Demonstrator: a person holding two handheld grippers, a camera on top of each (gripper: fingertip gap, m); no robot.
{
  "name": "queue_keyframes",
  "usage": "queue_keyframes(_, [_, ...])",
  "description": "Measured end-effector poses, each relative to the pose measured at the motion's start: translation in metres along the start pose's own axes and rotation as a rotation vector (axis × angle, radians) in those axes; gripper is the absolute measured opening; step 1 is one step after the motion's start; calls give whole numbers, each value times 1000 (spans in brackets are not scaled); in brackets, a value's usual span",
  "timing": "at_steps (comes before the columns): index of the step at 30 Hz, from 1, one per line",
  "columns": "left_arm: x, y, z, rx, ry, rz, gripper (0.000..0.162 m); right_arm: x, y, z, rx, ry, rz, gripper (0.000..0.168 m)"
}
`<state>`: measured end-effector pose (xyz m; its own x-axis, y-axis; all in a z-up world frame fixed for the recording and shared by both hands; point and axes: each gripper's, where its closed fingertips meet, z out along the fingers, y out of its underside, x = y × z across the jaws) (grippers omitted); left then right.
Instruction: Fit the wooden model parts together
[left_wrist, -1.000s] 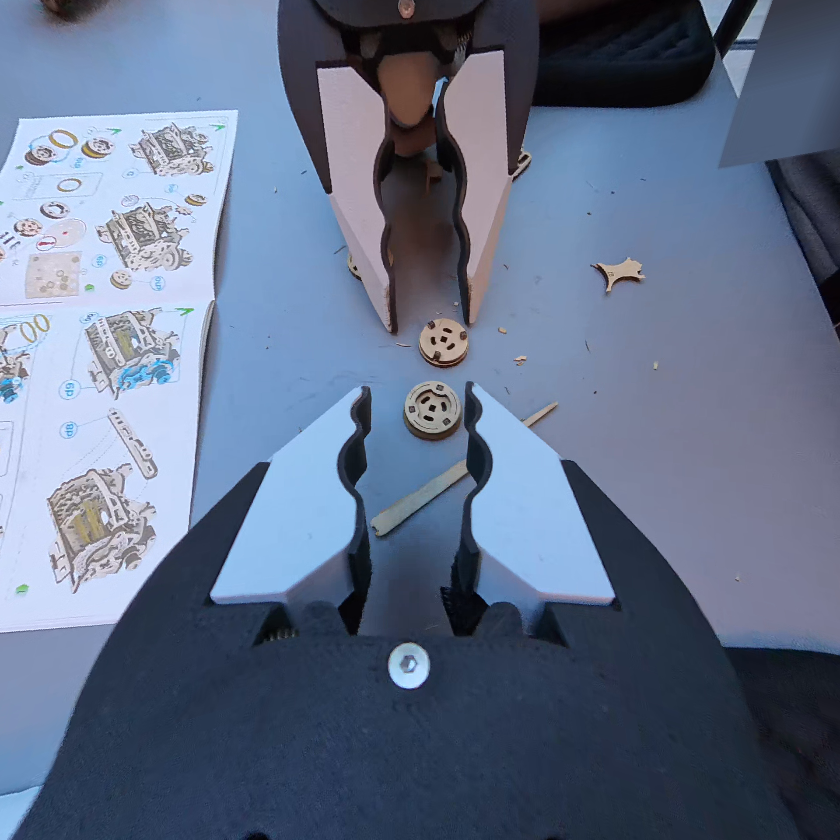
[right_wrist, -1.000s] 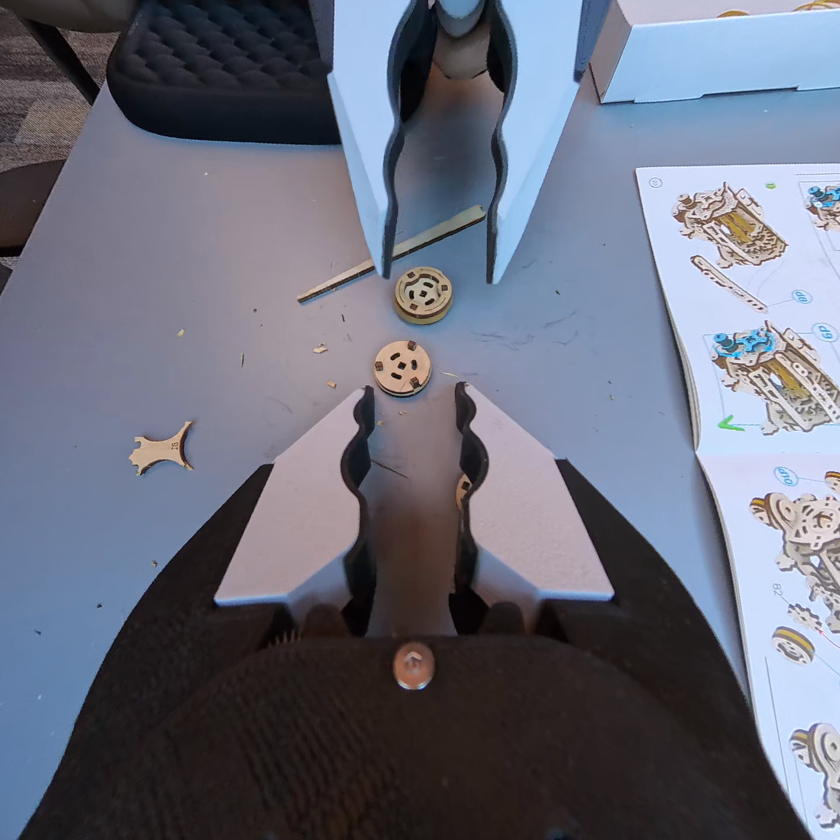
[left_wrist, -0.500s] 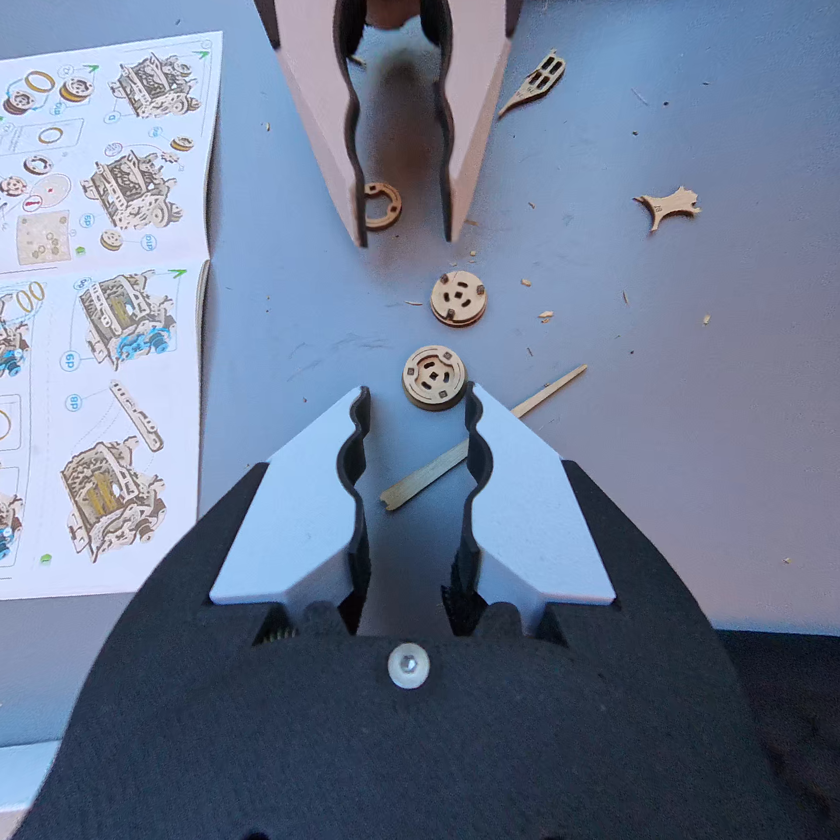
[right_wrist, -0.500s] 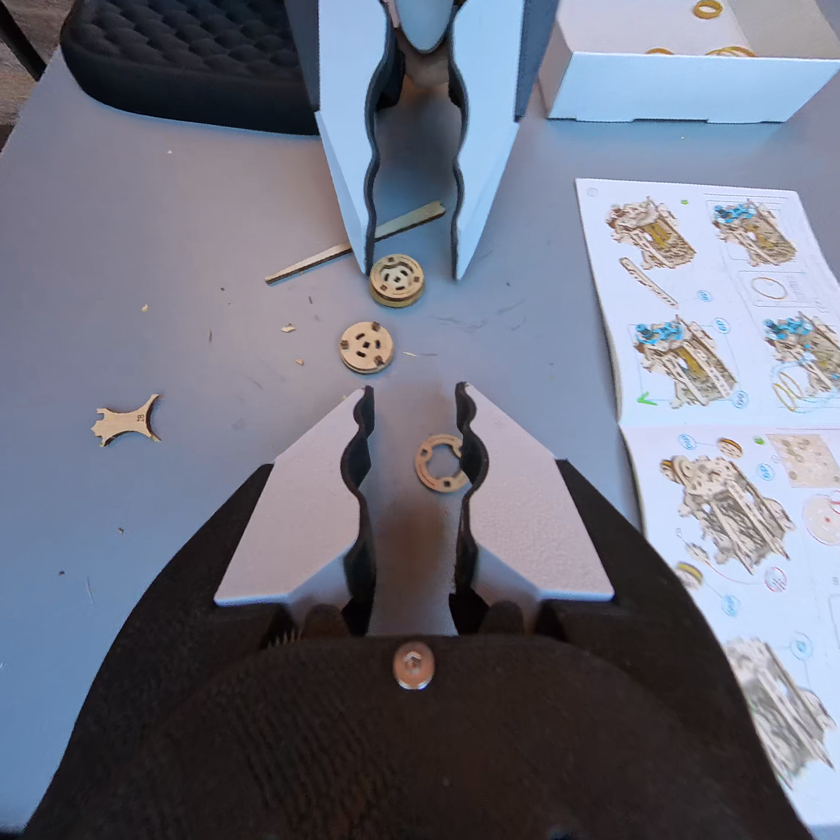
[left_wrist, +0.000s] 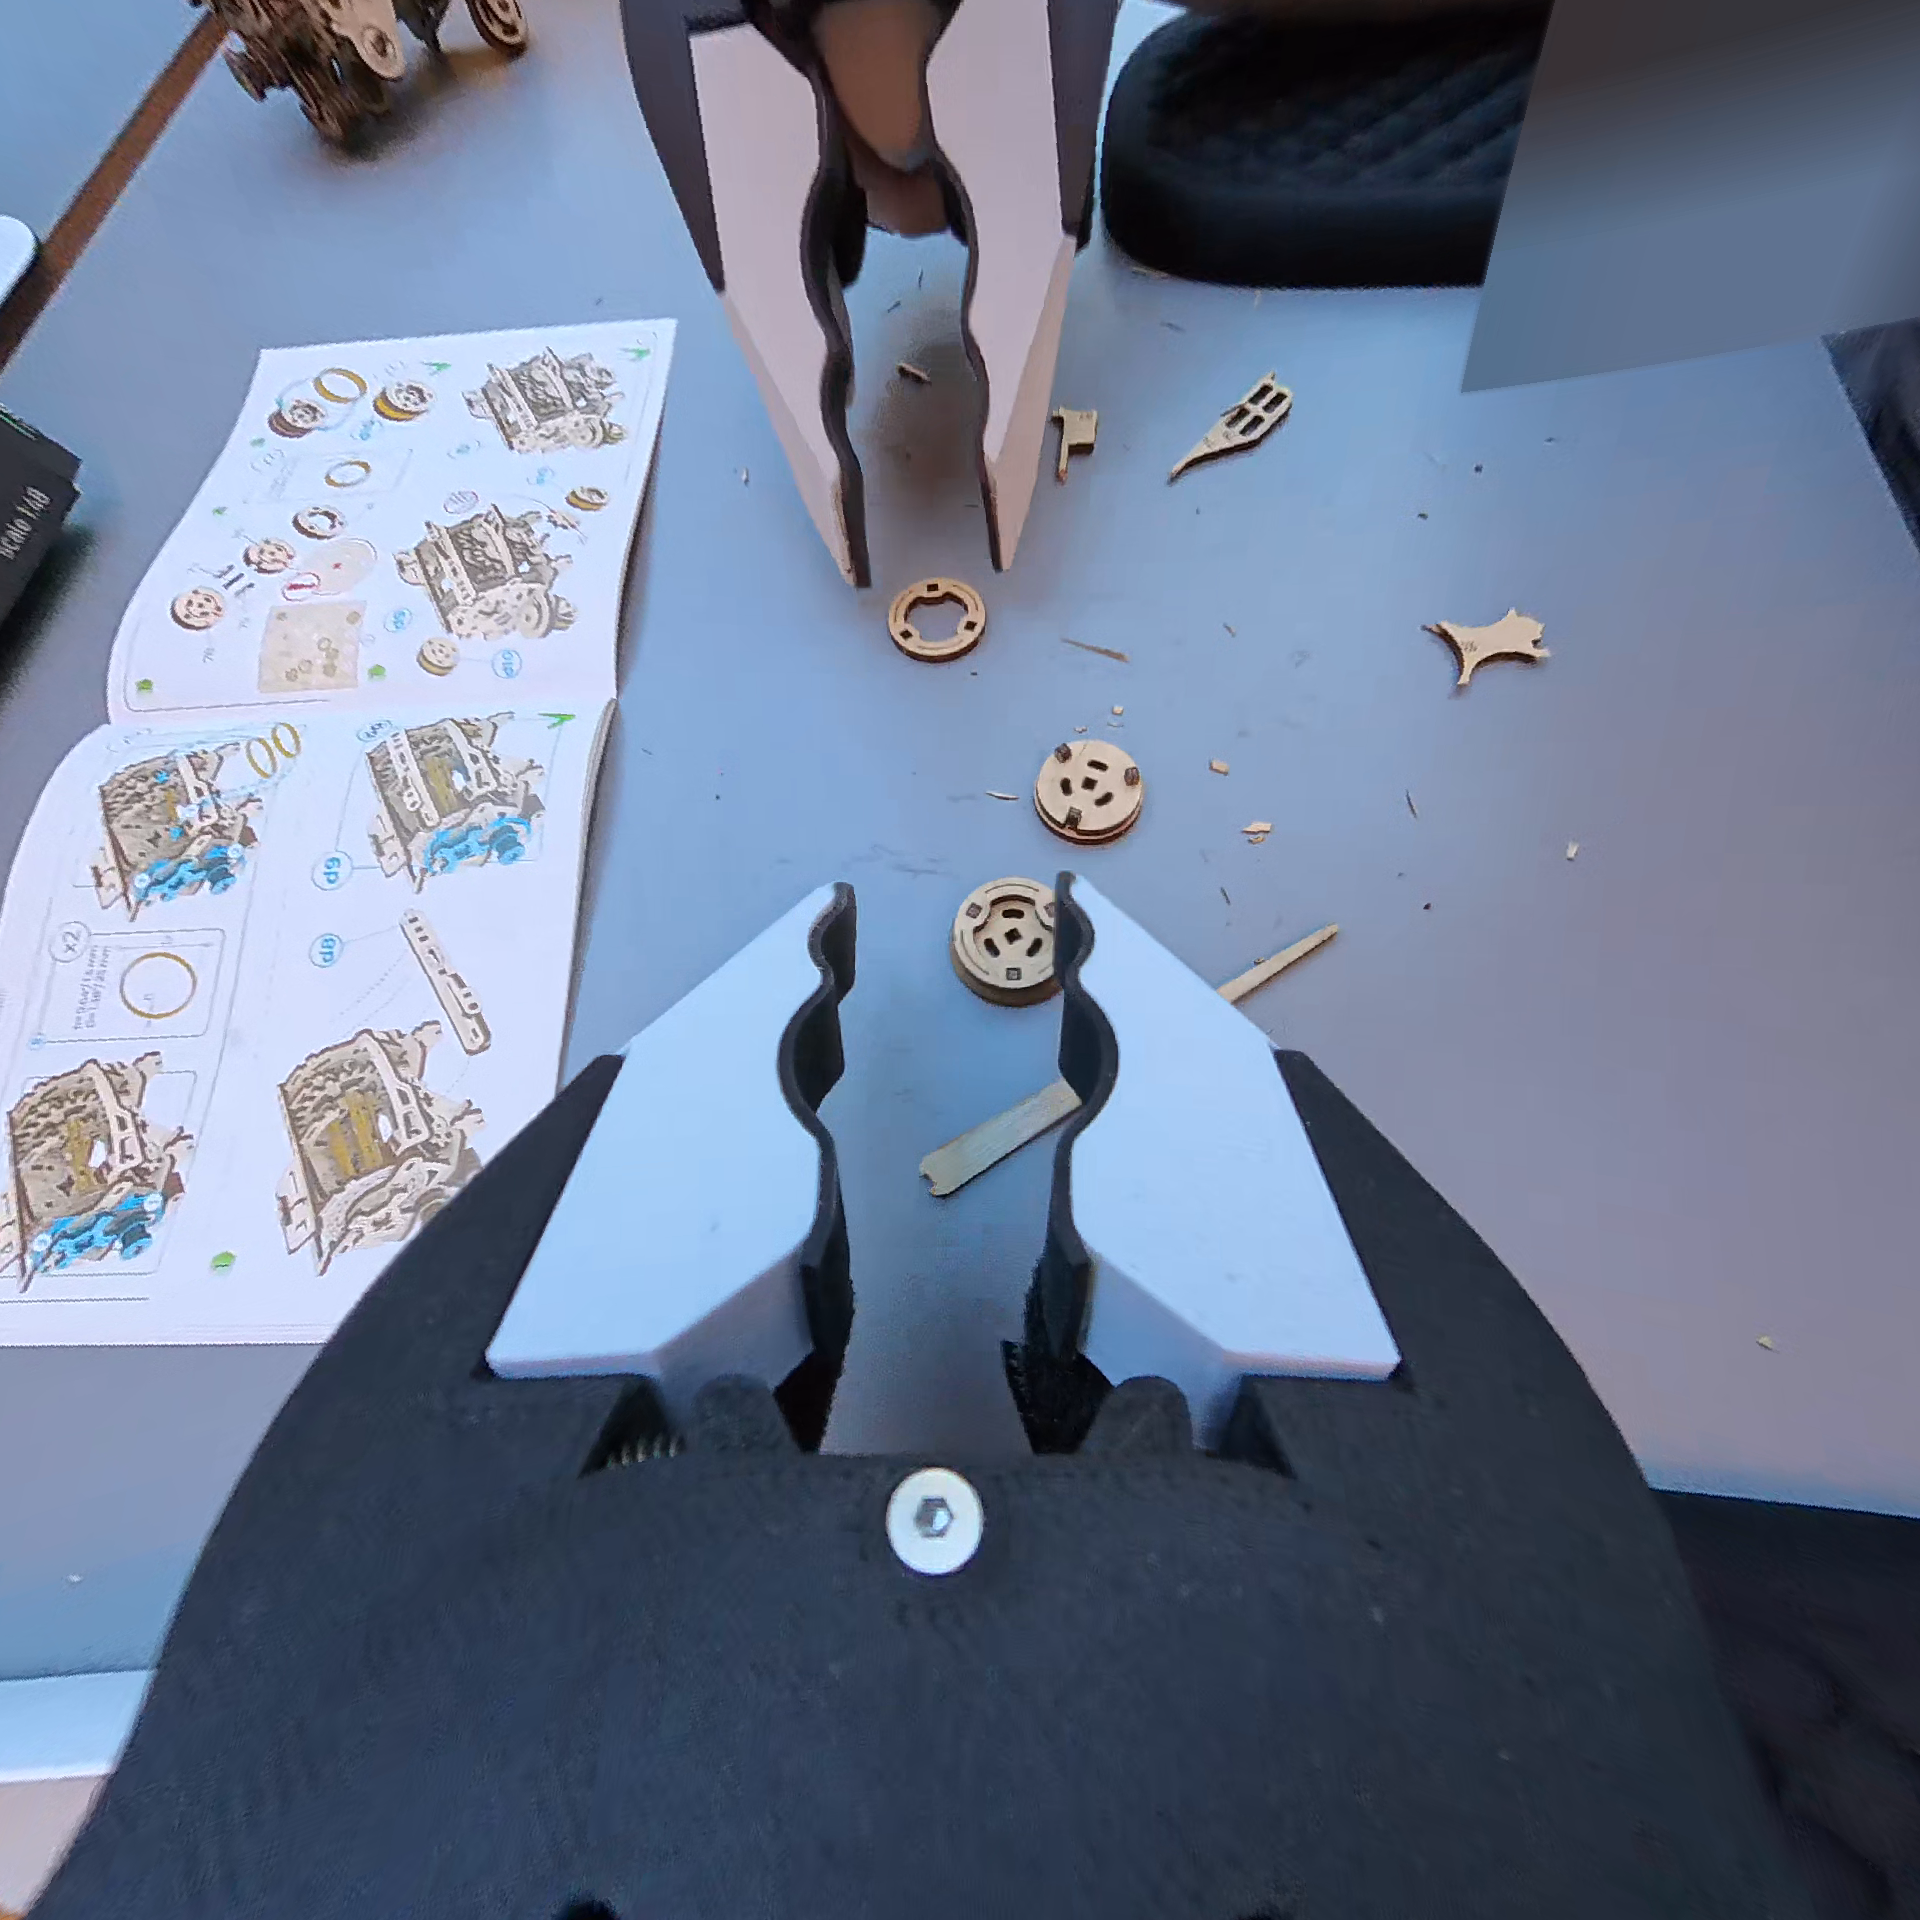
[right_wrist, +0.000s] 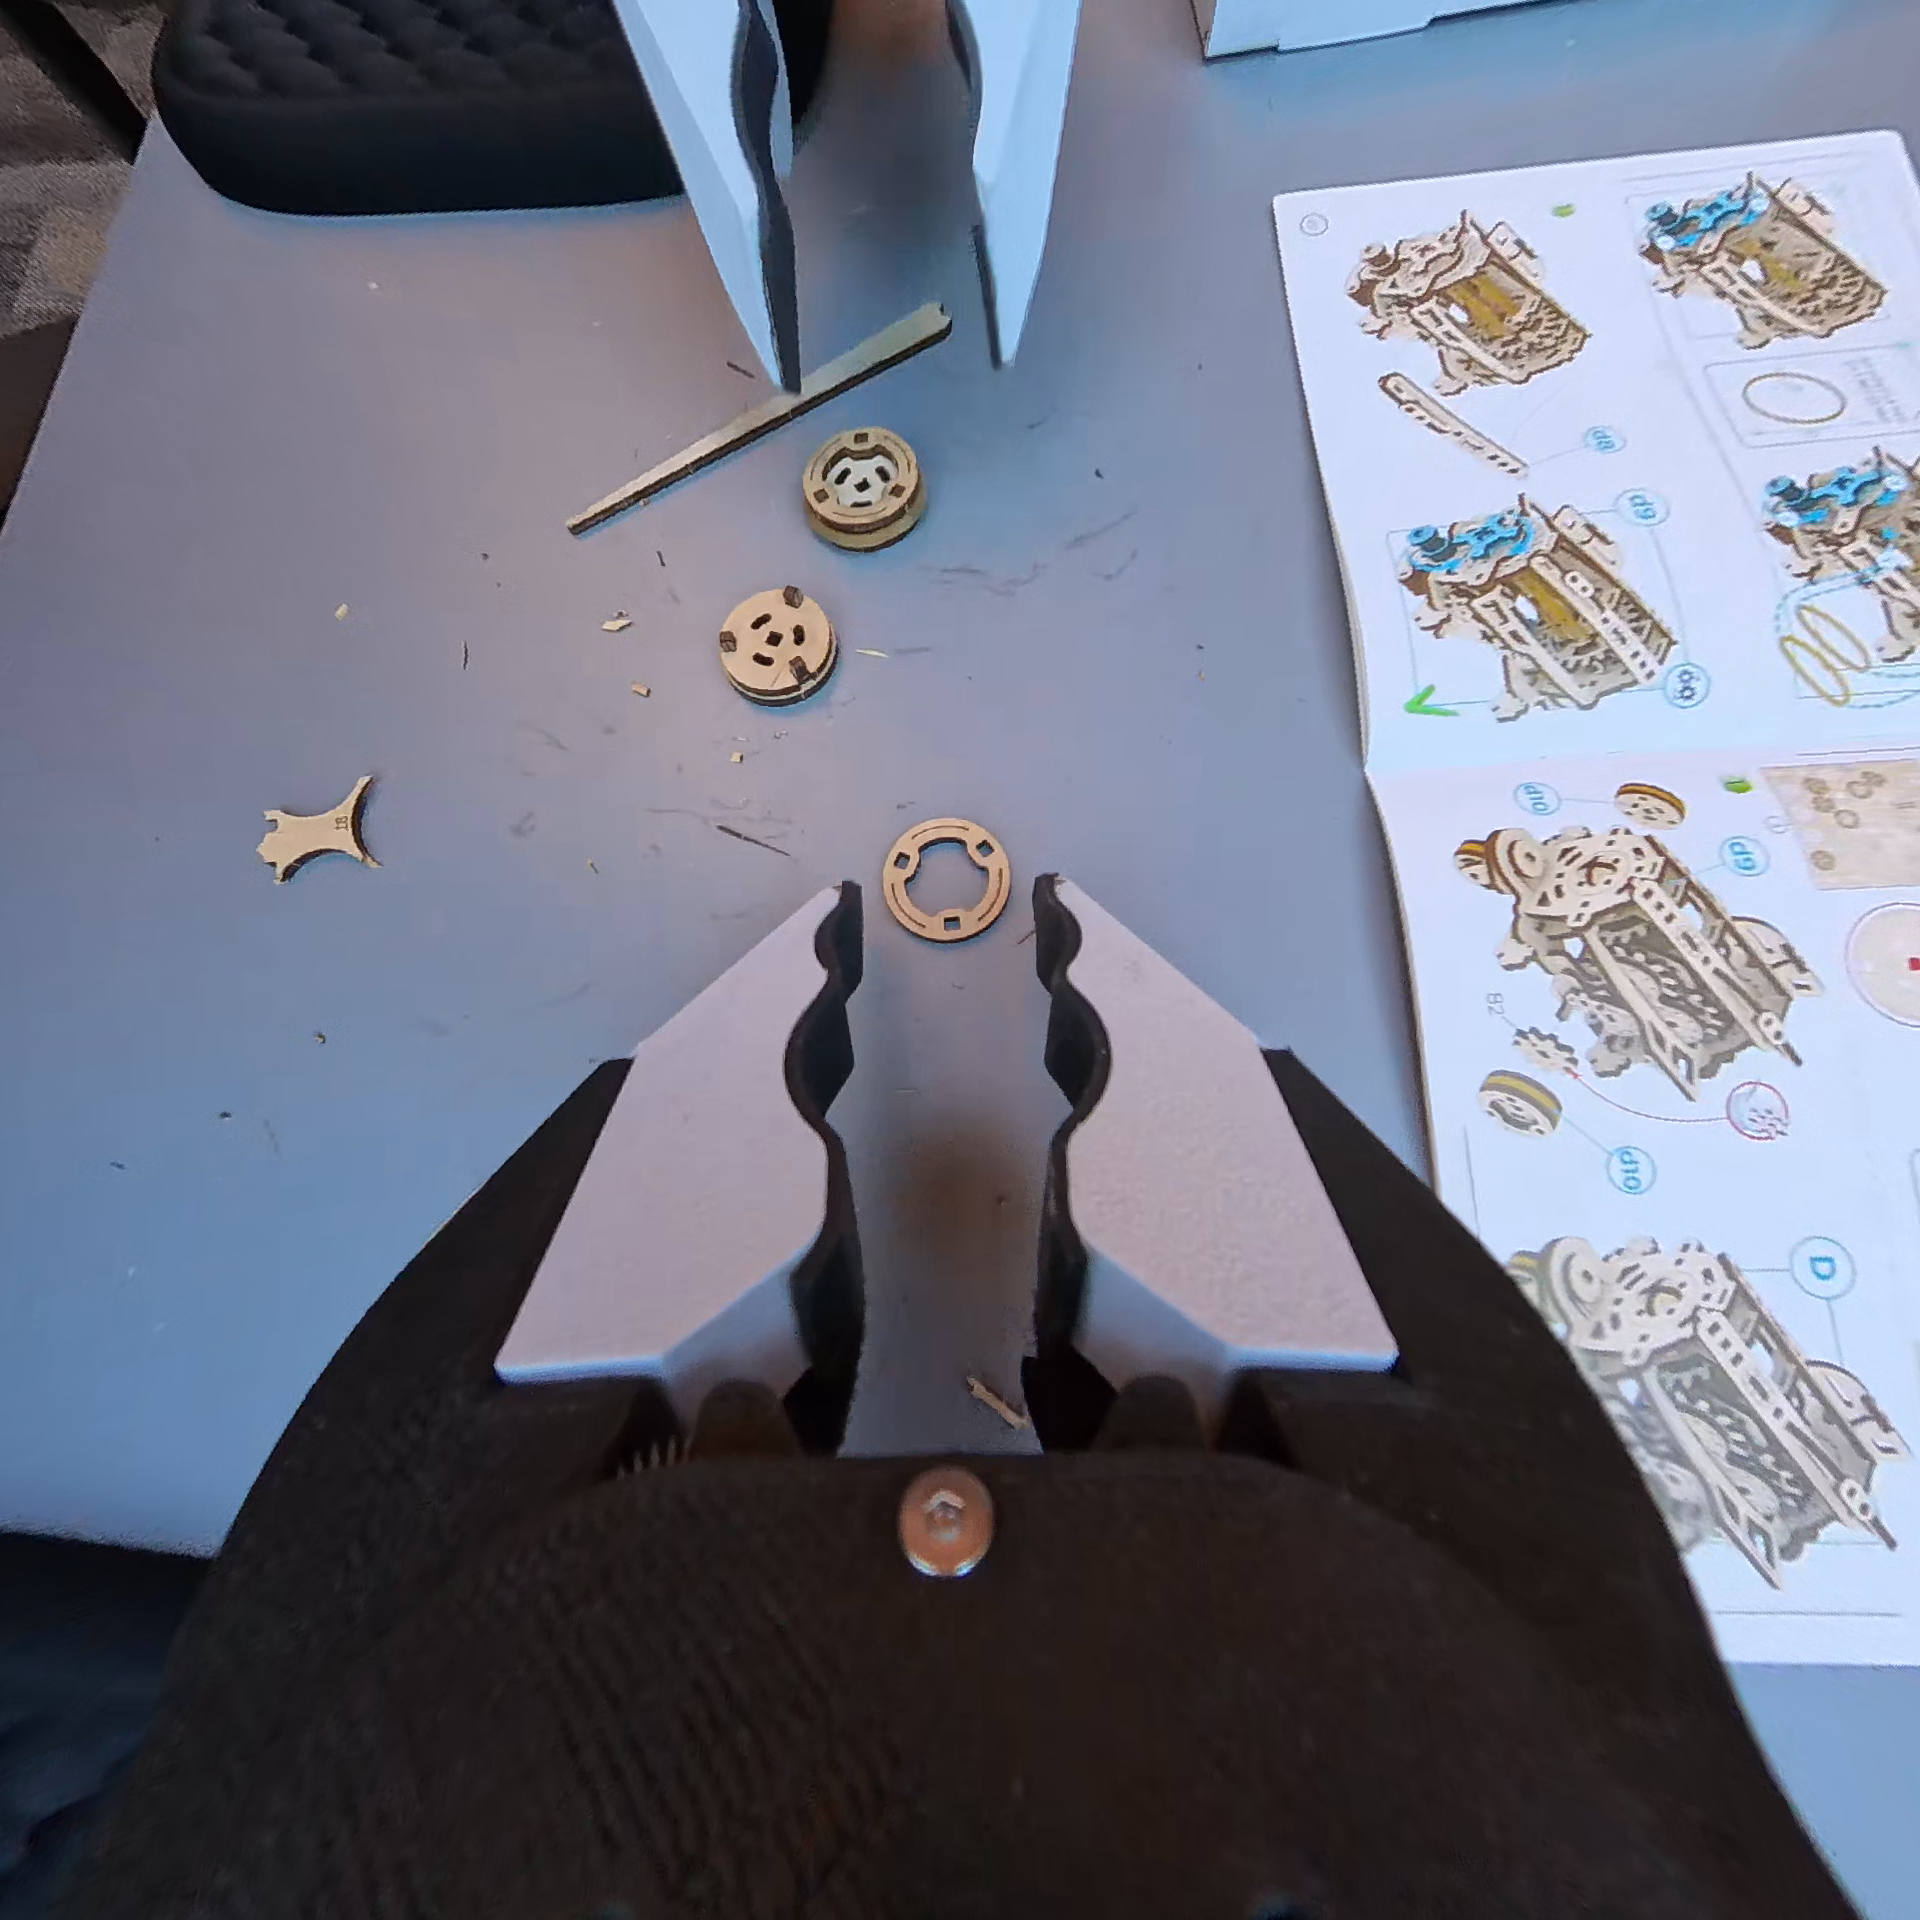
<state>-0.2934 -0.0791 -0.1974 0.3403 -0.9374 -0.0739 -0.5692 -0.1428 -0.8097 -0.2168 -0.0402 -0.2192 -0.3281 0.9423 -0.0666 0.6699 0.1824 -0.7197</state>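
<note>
**Both claws spread and empty, wooden parts lying loose on the desk between them**

The right claw (right_wrist: 945, 888) is spread, its fingers holding nothing. A flat wooden ring (right_wrist: 947, 879) with notches on its inner edge lies on the grey desk (right_wrist: 312, 1091) just past the fingertips, in line with the gap between them but not inside it. From the left wrist view the same ring (left_wrist: 936, 620) sits just in front of the right claw's tips (left_wrist: 928, 577), nearer its dark-edged finger.

The left claw (left_wrist: 954, 896) is also spread and empty. A thick wooden wheel (left_wrist: 1006, 941) with a grooved rim lies flat right at the tip of one finger, partly tucked behind its edge; whether it touches cannot be told. A thin wooden stick (left_wrist: 1003, 1138) lies slantwise on the desk under that same finger, one end showing in the gap.

Between wheel and ring, off to one side, lies a wooden disc (left_wrist: 1088, 792) with small dark pegs standing up from its face. It is apart from both claws.

An open instruction booklet (left_wrist: 343, 790) lies flat on the desk to the left claw's left. Small wood offcuts, among them a star-shaped scrap (left_wrist: 1491, 642), are scattered on the other side. A partly built wooden model (left_wrist: 364, 42) stands at the far corner.
</note>
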Motion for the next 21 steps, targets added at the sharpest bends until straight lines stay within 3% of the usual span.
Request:
queue_keyframes(2, [-3, -3, -2, 23, -8, -12, 36, 1, 6, 4, -24, 3, -4, 33])
queue_keyframes(3, [-4, -5, -3, 35, -8, -20, 35, 1, 4, 6, -6, 11, -12, 23])
queue_keyframes(8, [-8, -10, -5, 76, -16, -57, 34, 1, 0, 9, 10, 45, -89, 22])
queue_keyframes(11, [-18, -6, -5, 53, -48, -156, 25, -6, -11, 10, 34, 69, -176, 22])
queue_keyframes(16, [-5, -21, -10, 127, 119, -337, 25, -26, -45, 14, 139, 89, -244, 22])
queue_keyframes(21, [-2, -23, -4, 105, 158, -470, 25, -36, -44, 29, 90, 84, -300, 22])
